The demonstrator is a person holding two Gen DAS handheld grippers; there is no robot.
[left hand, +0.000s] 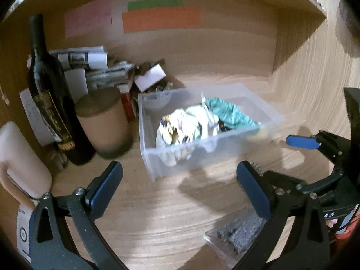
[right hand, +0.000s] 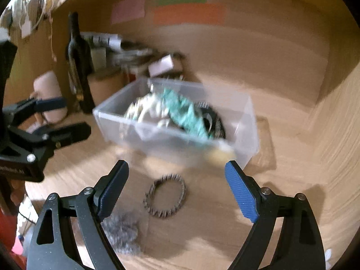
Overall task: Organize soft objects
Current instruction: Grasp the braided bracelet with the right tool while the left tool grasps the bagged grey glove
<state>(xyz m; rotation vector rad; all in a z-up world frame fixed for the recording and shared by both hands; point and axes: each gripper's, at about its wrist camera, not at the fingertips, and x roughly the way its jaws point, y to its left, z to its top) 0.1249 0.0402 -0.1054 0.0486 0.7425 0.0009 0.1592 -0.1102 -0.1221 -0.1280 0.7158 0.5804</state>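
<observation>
**Both tongs wide before the bin**

The left gripper (left hand: 180, 189) and right gripper (right hand: 177, 189) stood wide apart, holding nothing. The clear bin (left hand: 202, 148) sat on the wooden shelf (left hand: 157, 213), holding a cream cloth (left hand: 186, 126) and a teal cloth (left hand: 229, 112). A braided ring (right hand: 165, 199) lay just near of it, between the right fingers.

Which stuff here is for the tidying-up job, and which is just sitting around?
For the job:
clear plastic bin
teal cloth
cream patterned cloth
scrunchie
grey fuzzy bundle
left tongs
right tongs

Just lying about:
wine bottle
cardboard tube
newspapers
</observation>
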